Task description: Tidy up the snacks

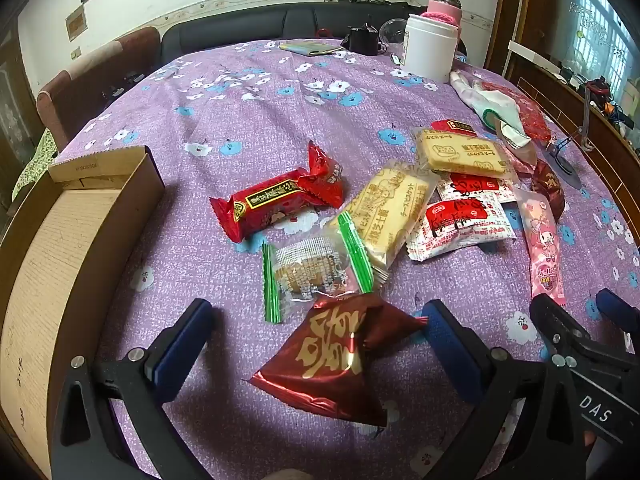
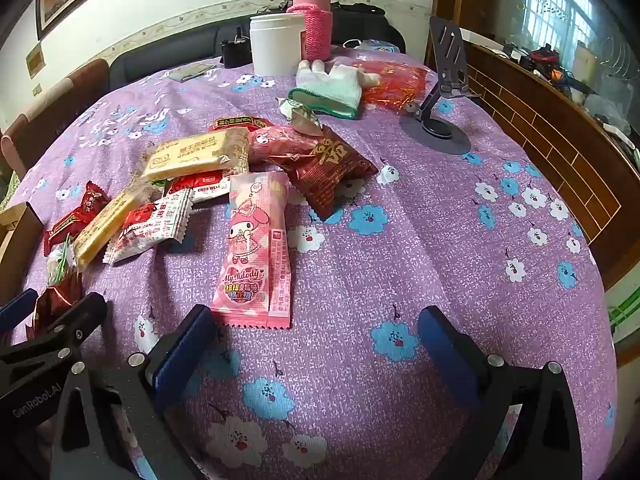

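Snack packets scattered on a round table under a purple cloth point(image 2: 400, 248) printed with blue and white flowers.

Left gripper point(image 1: 318, 344): blue ribbed pads spread wide apart, tilted down over a dark red foil pouch point(image 1: 332, 364) with gold characters, crinkled and roughly triangular; pouch lying between the fingers, its right corner close to the right pad, contact not certain. "DAS" lettered in white on black hardware at lower right.

Just beyond: clear packet with green edge strips point(image 1: 314, 270), bright red glossy wrapper point(image 1: 276, 204) with a black-and-gold label, pale yellow biscuit pack point(image 1: 390, 210) with printed script too small to read. Open cardboard box point(image 1: 80, 240) at left, brown corrugated walls, apart from the snacks.

Right gripper point(image 2: 318, 344): pads likewise wide apart, nothing between them, only bare cloth. Just ahead of its left finger: flat pink packet point(image 2: 256, 248), "My Melody" and a cartoon figure, serrated ends. "GenRobot.AI" on the black arm at lower left. Farther back: white tub point(image 2: 276, 44), bottle in a pink knitted sleeve point(image 2: 314, 26).
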